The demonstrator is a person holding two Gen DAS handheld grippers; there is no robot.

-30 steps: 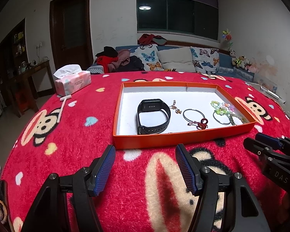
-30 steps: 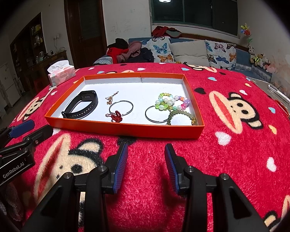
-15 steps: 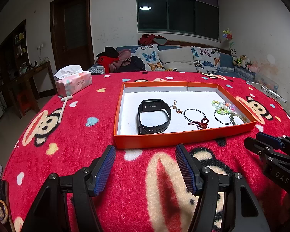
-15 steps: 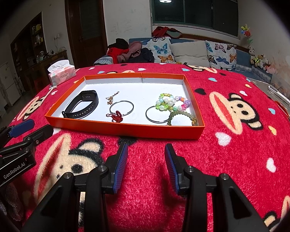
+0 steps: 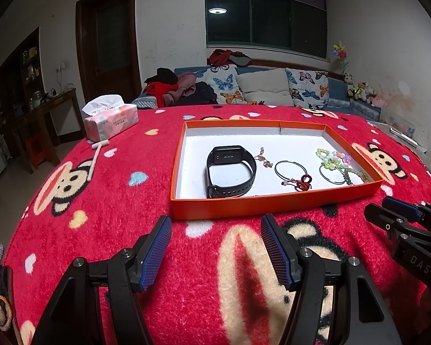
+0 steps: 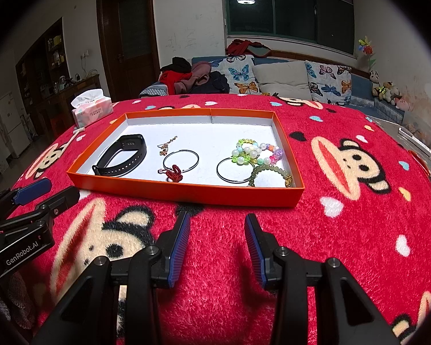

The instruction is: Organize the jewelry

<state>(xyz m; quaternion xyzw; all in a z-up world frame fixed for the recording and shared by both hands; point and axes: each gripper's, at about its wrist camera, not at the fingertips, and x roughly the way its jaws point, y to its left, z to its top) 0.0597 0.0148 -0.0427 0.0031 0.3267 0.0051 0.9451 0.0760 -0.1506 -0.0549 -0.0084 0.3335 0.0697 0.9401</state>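
Inside the orange tray (image 6: 186,194) lie all the visible jewelry pieces — black watch (image 6: 120,156) at 9 o'clock, bead bracelets (image 6: 255,151) at 3 — fitting a finished sort or one pending. Left tool (image 5: 215,247) and right tool (image 6: 217,243) gape wide, holding nothing.

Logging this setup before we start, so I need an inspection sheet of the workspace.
Surface: red monkey-print blanket.
Job's things: orange tray holding black watch, gold chain, two thin bangles, red knot charm, coloured beads, green beads.
Clutter: tissue pack, white stick.
Grippers: left gripper and right gripper open, empty, short of the tray.
Cables: nothing seen.
Surroundings: sofa, door, window.
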